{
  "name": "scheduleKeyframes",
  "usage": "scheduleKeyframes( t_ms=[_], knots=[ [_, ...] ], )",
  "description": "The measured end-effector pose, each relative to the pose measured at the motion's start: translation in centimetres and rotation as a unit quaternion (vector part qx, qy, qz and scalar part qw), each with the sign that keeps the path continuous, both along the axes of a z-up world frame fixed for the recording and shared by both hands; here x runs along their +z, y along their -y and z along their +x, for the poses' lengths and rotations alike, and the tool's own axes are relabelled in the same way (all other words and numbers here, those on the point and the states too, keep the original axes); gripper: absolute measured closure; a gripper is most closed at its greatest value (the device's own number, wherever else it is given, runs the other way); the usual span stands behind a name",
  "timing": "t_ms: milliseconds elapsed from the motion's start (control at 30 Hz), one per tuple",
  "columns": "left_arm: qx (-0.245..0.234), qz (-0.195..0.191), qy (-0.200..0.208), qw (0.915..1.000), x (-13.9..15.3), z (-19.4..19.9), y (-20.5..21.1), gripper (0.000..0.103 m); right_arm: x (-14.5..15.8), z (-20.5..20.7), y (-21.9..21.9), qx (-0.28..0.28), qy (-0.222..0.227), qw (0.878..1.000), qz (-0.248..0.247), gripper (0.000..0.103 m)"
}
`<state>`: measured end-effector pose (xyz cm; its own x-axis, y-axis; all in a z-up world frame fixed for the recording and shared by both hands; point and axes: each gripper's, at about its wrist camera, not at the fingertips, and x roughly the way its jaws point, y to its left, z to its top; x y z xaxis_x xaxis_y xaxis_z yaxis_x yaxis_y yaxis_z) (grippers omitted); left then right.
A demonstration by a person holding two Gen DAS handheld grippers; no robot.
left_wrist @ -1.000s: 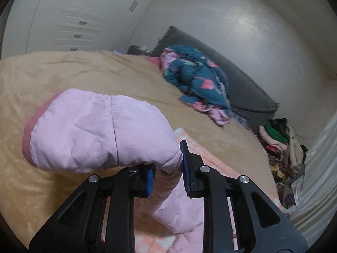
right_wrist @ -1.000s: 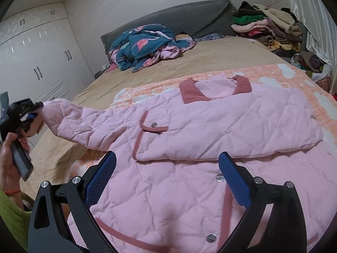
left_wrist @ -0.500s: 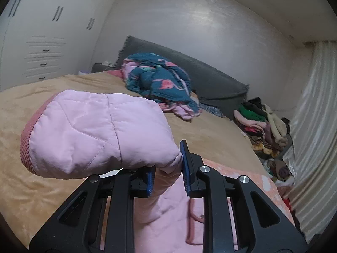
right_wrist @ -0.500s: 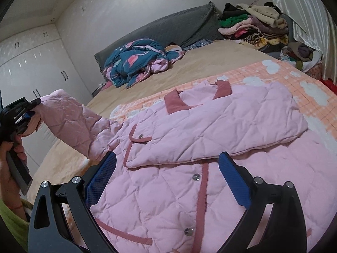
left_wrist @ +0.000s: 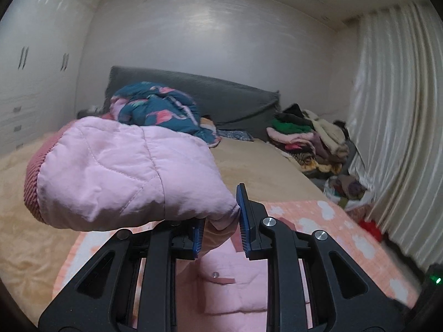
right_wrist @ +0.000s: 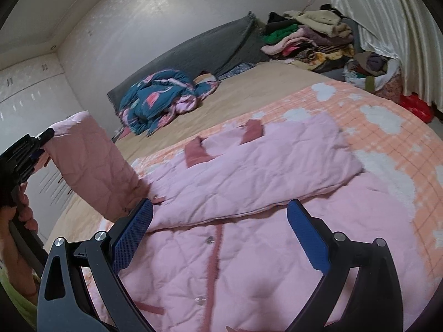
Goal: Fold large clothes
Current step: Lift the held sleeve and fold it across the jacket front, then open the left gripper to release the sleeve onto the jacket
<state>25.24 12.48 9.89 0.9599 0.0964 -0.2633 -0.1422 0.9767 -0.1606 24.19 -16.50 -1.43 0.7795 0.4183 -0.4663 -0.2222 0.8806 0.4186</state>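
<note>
The quilted padded jacket (right_wrist: 249, 249) is pale pink with dusty rose trim and a ribbed rose cuff (left_wrist: 34, 177), the bed blanket (right_wrist: 387, 127) is peach check with white clouds, and the crumpled duvet (right_wrist: 160, 94) is teal with pink shapes.

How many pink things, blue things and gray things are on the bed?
Pink: 2, the pink quilted coat and the pink-orange cloud blanket
Blue: 1, the blue flamingo bundle
Gray: 1, the gray cushion
Total: 4
</note>
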Motion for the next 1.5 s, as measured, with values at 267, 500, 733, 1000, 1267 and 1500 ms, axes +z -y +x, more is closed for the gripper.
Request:
scheduleKeyframes(
  t_ms=[267, 500, 733, 1000, 1267, 1500],
  knots=[
    [-0.043, 0.045, -0.002, 0.9981, -1.3, 1.9, 5.8, 0.089, -1.4, 0.0, 3.6, -0.025, -0.019, 0.999, 0.021, 0.006],
    [-0.124, 0.103, -0.053, 0.9854, -5.4, 4.5, 10.6, 0.089, -2.3, -0.1, 6.5, -0.052, -0.03, 0.998, 0.03, 0.006],
    [-0.162, 0.097, -0.093, 0.9775, -9.0, 6.3, 12.4, 0.09, -3.3, 0.2, 8.8, -0.077, -0.044, 0.995, 0.046, 0.006],
    [-0.198, 0.096, -0.13, 0.9667, -12.0, 6.8, 13.7, 0.091, -3.6, 0.5, 9.5, -0.085, -0.047, 0.994, 0.049, 0.006],
    [-0.224, 0.119, -0.168, 0.9526, -14.7, 7.1, 15.4, 0.089, -3.7, 1.0, 9.7, -0.094, -0.05, 0.993, 0.046, 0.006],
    [-0.244, 0.158, -0.209, 0.9337, -17.3, 6.6, 17.2, 0.06, -3.8, 1.4, 10.1, -0.1, -0.057, 0.992, 0.052, 0.006]
  ],
)
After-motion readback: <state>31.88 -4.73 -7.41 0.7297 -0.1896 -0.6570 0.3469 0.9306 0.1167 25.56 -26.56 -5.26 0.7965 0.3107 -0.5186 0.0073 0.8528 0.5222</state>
